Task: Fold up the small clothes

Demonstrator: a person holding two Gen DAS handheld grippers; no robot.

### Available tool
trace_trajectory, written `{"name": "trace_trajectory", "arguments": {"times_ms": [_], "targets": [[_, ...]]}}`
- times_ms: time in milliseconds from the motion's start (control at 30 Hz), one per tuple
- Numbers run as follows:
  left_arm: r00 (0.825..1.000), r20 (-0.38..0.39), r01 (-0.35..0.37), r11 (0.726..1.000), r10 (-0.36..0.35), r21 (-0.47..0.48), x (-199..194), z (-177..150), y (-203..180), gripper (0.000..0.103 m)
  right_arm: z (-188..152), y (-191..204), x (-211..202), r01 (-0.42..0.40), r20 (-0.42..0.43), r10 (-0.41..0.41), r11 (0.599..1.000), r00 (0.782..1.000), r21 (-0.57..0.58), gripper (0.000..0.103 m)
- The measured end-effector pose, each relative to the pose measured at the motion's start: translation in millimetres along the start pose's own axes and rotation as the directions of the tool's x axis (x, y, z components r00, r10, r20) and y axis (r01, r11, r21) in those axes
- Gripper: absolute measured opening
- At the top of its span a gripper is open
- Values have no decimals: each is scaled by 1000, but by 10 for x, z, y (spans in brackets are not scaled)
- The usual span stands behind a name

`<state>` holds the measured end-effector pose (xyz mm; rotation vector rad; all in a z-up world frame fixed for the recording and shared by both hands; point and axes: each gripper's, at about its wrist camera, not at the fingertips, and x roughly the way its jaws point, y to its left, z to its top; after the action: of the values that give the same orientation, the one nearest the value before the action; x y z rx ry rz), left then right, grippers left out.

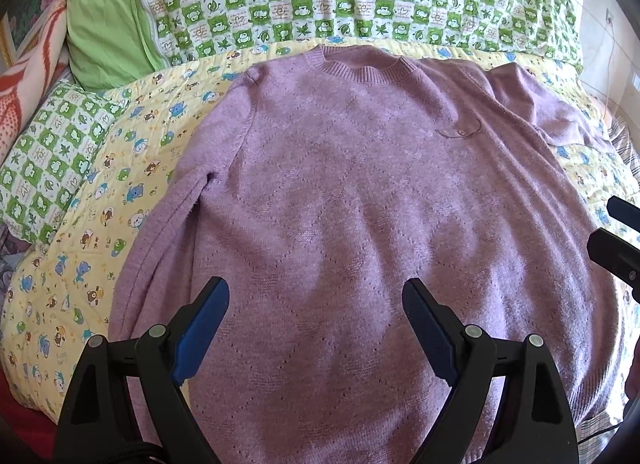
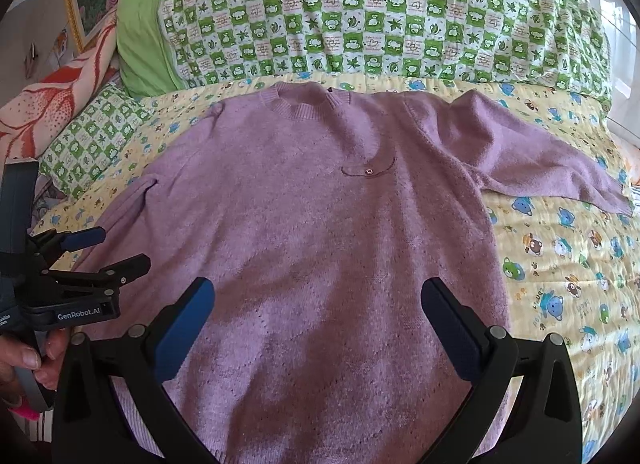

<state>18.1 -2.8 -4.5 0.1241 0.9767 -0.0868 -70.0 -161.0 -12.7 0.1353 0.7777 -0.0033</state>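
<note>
A purple knit sweater (image 1: 352,191) lies flat, front up, on a bed, collar at the far end; it also shows in the right wrist view (image 2: 320,232). Its left sleeve (image 1: 168,232) lies along the body. Its right sleeve (image 2: 540,159) spreads out to the right. My left gripper (image 1: 316,296) is open and empty above the sweater's lower half. My right gripper (image 2: 318,296) is open and empty above the lower half too. The left gripper also shows at the left edge of the right wrist view (image 2: 100,252).
A yellow cartoon-print quilt (image 2: 560,264) covers the bed under the sweater. A green checked folded duvet (image 2: 380,11) lies along the far side. A small green checked pillow (image 1: 52,151) and an orange patterned blanket (image 1: 24,75) are at the left.
</note>
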Motion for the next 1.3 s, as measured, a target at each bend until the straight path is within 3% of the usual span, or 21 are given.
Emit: {"name": "trace_trajectory", "arguments": {"times_ms": [300,767,1033,1300], "targets": [[1000,5,1,1000,-1,2,59,26,-30,89,1,-56,43,0,-11,1,1000,1000,17,103],[997,7,71,997,-71,-12,260,245,-186,89,51,-477,102,14,-26,-11,995,1000,103,103],[998,-1,64,998,-64,-20,459,510,-272,89,176,-1054,101,76,-15,-74,979,997,187,103],[999,-1,38,999,-38,-33,734,947,-257,89,367,-2104,115,197,2,-210,920,978,340,103]]}}
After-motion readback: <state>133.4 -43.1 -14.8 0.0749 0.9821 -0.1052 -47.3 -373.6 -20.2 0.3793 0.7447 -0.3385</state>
